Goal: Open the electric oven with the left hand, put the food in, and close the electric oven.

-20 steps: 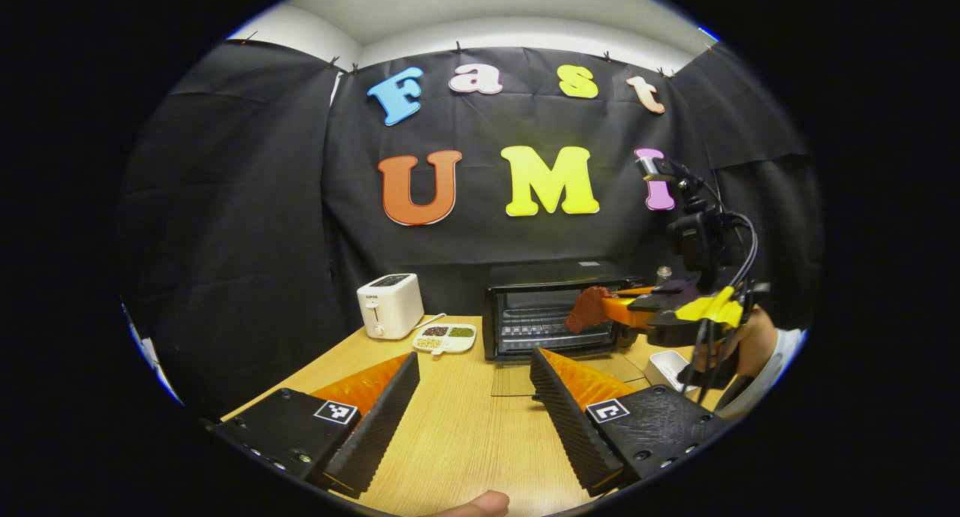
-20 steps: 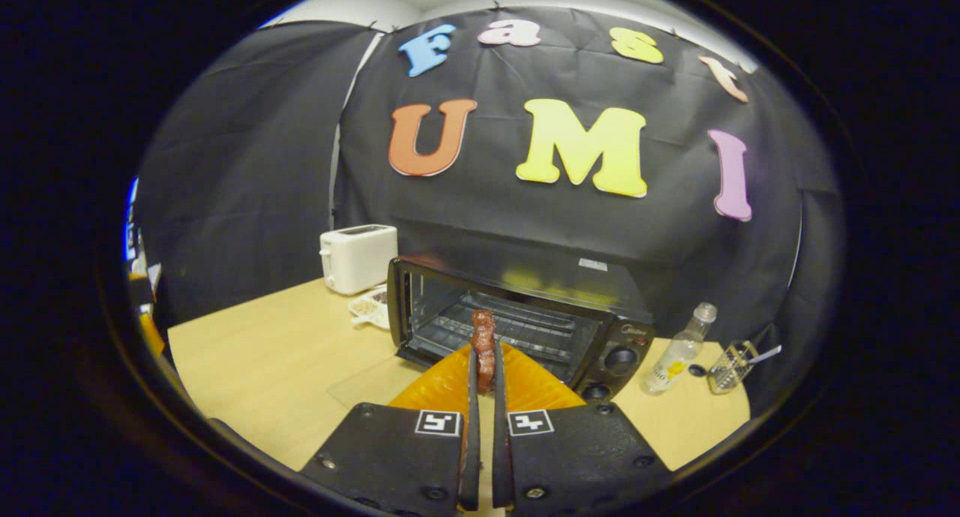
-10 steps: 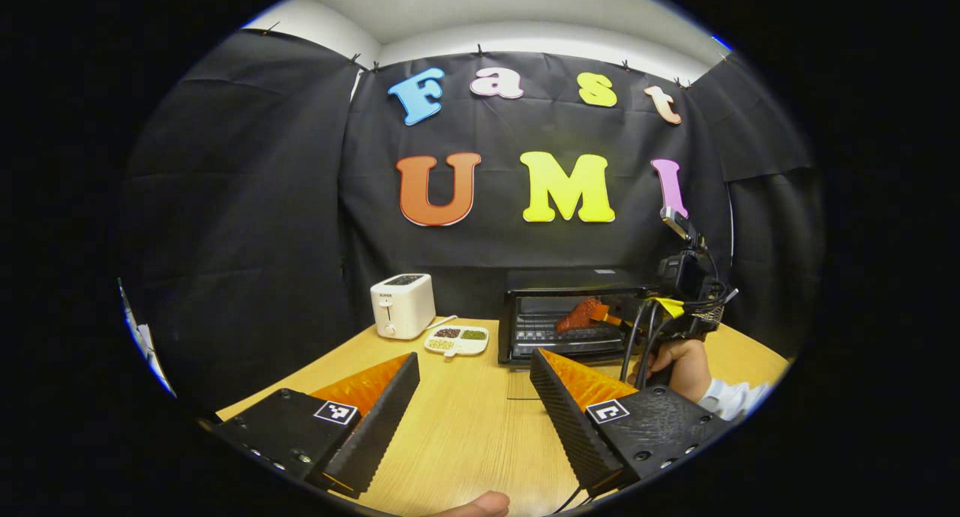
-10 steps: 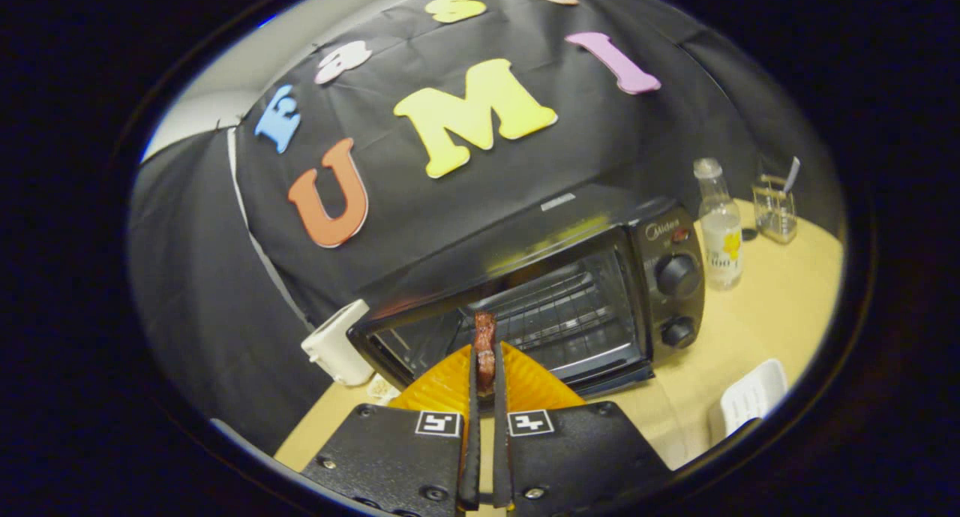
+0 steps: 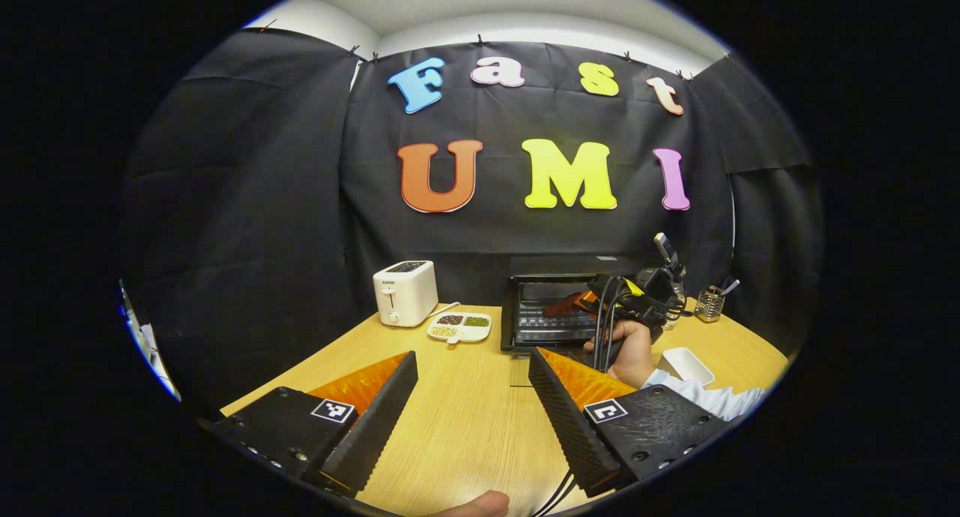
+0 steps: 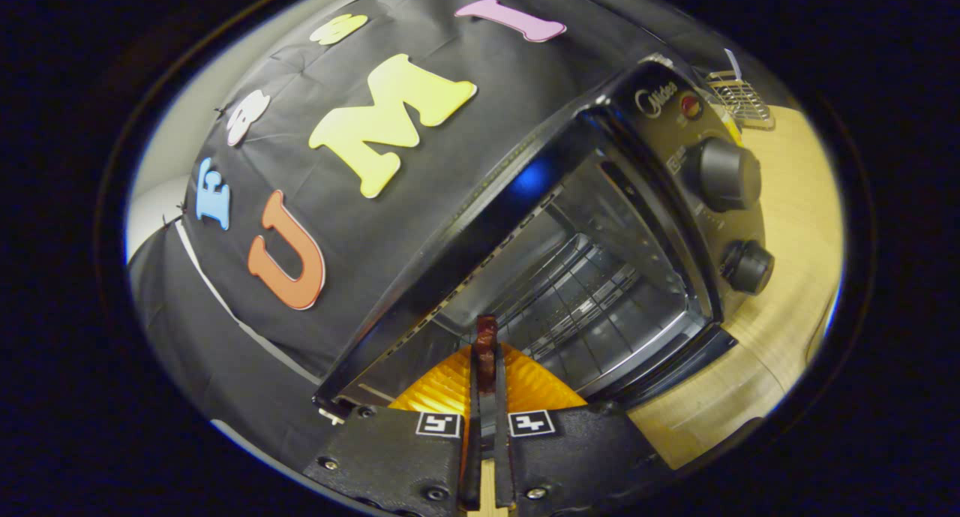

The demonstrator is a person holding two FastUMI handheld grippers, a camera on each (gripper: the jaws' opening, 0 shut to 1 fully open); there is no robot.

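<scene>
1. The oven (image 5: pixel 566 307) stands at the back of the wooden table (image 5: pixel 465 419), against the black cloth wall, with its door let down flat toward the front.
2. In the right gripper view the oven mouth (image 6: pixel 577 284) gapes wide and close, tilted in the picture, and the wire rack (image 6: pixel 581 292) inside is bare.
3. The right gripper (image 6: pixel 486 367) is clenched on a reddish-brown piece of food (image 6: pixel 486 343); both fingers press its sides, and the piece sticks out past the fingertips right at the oven's opening.
4. From the left gripper view, that same gripper (image 5: pixel 600 301) reaches into the front of the oven, with the food (image 5: pixel 564 305) at the opening above the rack. A hand (image 5: pixel 626 352) in a white sleeve (image 5: pixel 705 397) holds its grip.
5. The left gripper (image 5: pixel 472 397) hangs low over the near part of the table, well back from the oven, its fingers spread wide apart with nothing between them.
6. Two knobs (image 6: pixel 726 173) sit on the oven's control panel beside the opening.
7. To the left of the oven are a white toaster (image 5: pixel 405 293) and a small divided dish of grains (image 5: pixel 459 326); to its right, a white tray (image 5: pixel 686 365) and a wire holder (image 5: pixel 709 303).
</scene>
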